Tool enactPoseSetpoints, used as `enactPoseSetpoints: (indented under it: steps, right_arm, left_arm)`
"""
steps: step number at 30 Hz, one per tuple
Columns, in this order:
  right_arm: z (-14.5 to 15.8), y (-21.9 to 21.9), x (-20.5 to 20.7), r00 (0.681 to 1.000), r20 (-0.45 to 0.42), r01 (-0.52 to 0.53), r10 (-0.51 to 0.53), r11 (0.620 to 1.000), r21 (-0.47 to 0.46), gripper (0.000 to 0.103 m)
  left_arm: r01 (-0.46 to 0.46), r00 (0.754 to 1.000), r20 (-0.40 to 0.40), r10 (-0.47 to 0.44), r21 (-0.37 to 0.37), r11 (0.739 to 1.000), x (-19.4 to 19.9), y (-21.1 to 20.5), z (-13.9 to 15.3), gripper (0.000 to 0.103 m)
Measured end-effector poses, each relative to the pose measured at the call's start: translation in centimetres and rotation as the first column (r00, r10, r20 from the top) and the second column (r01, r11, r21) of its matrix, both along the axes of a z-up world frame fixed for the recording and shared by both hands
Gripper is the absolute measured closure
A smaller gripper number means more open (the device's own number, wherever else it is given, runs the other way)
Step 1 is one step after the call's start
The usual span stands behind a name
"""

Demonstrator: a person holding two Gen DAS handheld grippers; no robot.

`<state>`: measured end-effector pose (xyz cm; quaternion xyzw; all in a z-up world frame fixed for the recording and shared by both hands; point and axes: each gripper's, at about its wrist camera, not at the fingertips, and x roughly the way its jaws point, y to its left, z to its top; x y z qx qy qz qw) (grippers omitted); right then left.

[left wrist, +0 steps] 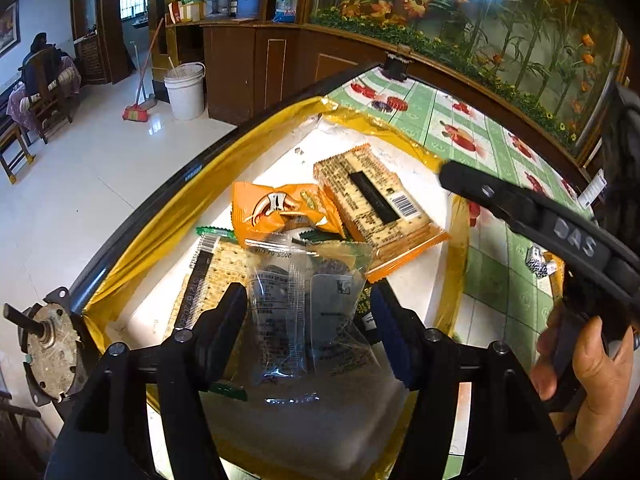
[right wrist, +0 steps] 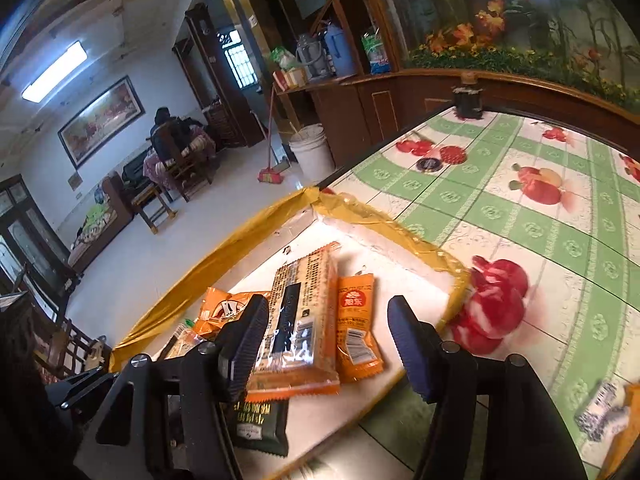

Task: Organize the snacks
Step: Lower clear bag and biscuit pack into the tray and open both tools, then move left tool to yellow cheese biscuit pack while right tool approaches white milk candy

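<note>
2 views: left wrist and right wrist, both looking down at a white tray edged with yellow tape, on a counter with a green checked fruit-print cover.
Left gripper: fingers moderately wide, lower centre of the left view; a clear plastic packet lies between them, pads not pressing it as far as visible.
Right gripper: fingers moderately wide, lower centre of the right view; the left finger sits against the edge of the long cracker pack, the right finger is clear of everything.
Snacks: all piled in the tray. Long cracker pack with orange trim and a barcode lies at centre; small orange snack bag just left of it in the left view; orange sachet just right of it in the right view.
More snacks: second cracker pack with green trim under the clear packet; dark green packet at the tray's near edge, partly under the long cracker pack.
Hand: at the right edge of the left view, holding the right gripper's handle.
Background: white bucket and red broom on the tiled floor, upper left.
Counter extras: small patterned object at lower right of the right view, blurred.
</note>
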<state>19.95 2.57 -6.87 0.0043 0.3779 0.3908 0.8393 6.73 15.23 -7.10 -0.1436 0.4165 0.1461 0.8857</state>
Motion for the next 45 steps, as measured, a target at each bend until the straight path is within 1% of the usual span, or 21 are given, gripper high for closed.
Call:
enactPoseSetpoints:
  steps: [2, 4, 5, 6, 13, 24, 29, 31, 33, 35, 40, 43, 45]
  right_arm:
    - [0.5, -2.0, -0.7, 1.0, 0.004, 0.029, -0.029, 0.999, 0.019, 0.034]
    - [0.8, -3.9, -1.3, 0.998, 0.004, 0.056, -0.056, 0.998, 0.032, 0.033]
    - [0.8, -4.8, -1.6, 0.997, 0.003, 0.072, -0.072, 0.997, 0.032, 0.033]
    - [0.8, -5.7, -1.9, 0.996, 0.0, 0.085, -0.085, 0.996, 0.032, 0.033]
    - [0.4, -11.9, -3.5, 0.983, -0.017, 0.182, -0.182, 0.983, 0.035, 0.033]
    - [0.0, -18.5, -6.2, 0.96, -0.032, 0.279, -0.278, 0.959, 0.047, 0.031]
    - [0.0, -21.6, -7.2, 0.945, -0.025, 0.327, -0.326, 0.944, 0.04, 0.029]
    - [0.0, -23.2, -7.5, 0.935, -0.022, 0.355, -0.355, 0.934, 0.039, 0.027]
    - [-0.1, -24.6, -7.8, 0.924, -0.022, 0.382, -0.382, 0.923, 0.037, 0.027]
    - [-0.4, -26.1, -8.0, 0.912, -0.028, 0.41, -0.409, 0.912, 0.035, 0.026]
    - [-0.7, -28.9, -8.4, 0.889, -0.028, 0.457, -0.456, 0.889, 0.025, 0.026]
    - [-0.8, -30.5, -8.7, 0.877, -0.028, 0.48, -0.48, 0.877, 0.026, 0.026]
    - [-0.8, -31.1, -8.8, 0.87, -0.026, 0.492, -0.492, 0.87, 0.022, 0.026]
  left_arm:
    - [0.002, 1.0, 0.019, -0.002, 0.013, 1.0, -0.2, -0.5, 0.7, 0.039]
    - [0.006, 0.999, 0.034, -0.007, 0.03, 1.0, -0.3, -1.1, 1.2, 0.035]
    - [0.007, 0.999, 0.039, -0.009, 0.035, 0.999, -0.2, -1.5, 1.4, 0.031]
    - [0.012, 0.999, 0.046, -0.014, 0.038, 0.999, -0.3, -1.9, 1.6, 0.031]
    - [0.061, 0.997, 0.053, -0.064, 0.056, 0.997, -0.5, -4.9, 2.6, 0.031]
    - [0.112, 0.991, 0.06, -0.117, 0.087, 0.99, -0.9, -8.7, 3.4, 0.031]
    - [0.148, 0.988, 0.041, -0.15, 0.06, 0.987, -0.5, -10.2, 2.8, 0.03]
    - [0.166, 0.985, 0.037, -0.168, 0.057, 0.984, -0.3, -11.1, 2.7, 0.03]
    - [0.188, 0.981, 0.029, -0.189, 0.054, 0.981, 0.0, -12.0, 2.5, 0.031]
    - [0.212, 0.977, 0.023, -0.213, 0.031, 0.977, 0.3, -12.9, 2.4, 0.031]
    - [0.276, 0.961, 0.013, -0.277, 0.006, 0.961, 1.8, -15.5, 2.2, 0.031]
    - [0.313, 0.95, 0.01, -0.313, -0.032, 0.949, 3.0, -17.0, 2.1, 0.031]
    - [0.346, 0.938, 0.011, -0.346, -0.061, 0.936, 3.8, -18.2, 1.9, 0.031]
